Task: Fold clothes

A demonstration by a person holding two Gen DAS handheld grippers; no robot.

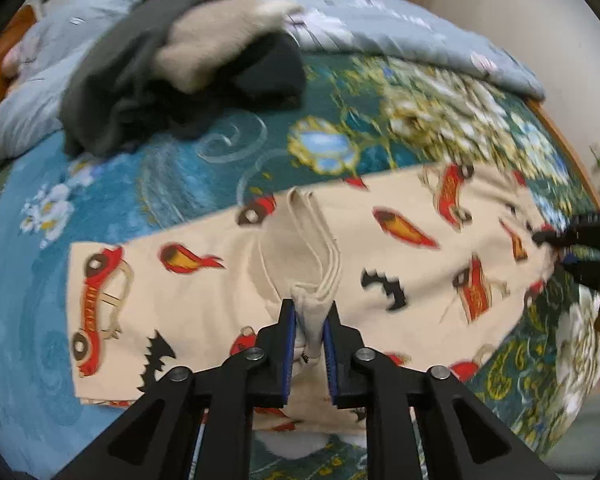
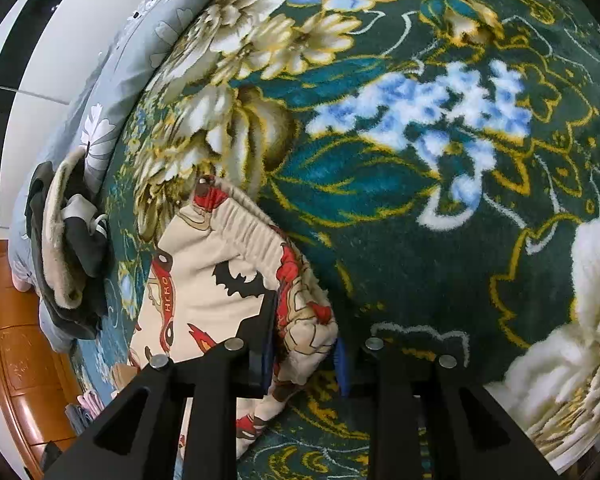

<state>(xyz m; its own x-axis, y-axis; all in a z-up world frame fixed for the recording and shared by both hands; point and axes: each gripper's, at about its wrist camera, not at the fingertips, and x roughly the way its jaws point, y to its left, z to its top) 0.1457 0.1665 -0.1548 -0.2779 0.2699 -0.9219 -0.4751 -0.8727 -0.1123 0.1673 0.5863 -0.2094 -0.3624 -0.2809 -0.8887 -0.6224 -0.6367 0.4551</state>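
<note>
My left gripper (image 1: 310, 322) pinches the trousers' (image 1: 204, 280) hems, doubled over on the blanket (image 1: 100, 200); my right gripper (image 2: 306, 336) clamps the waistband (image 2: 256, 220), anchoring that end for folding.

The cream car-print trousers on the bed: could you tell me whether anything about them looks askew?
Yes. The cream car-print trousers lie mostly flat on the floral blanket, but a bunched ridge rises mid-garment where the left gripper pinches cloth, so that fold looks uneven.

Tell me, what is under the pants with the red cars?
The car-print pants lie on a green and blue flowered blanket, which shows all around them. What the blanket looks like directly beneath the pants is covered.
</note>
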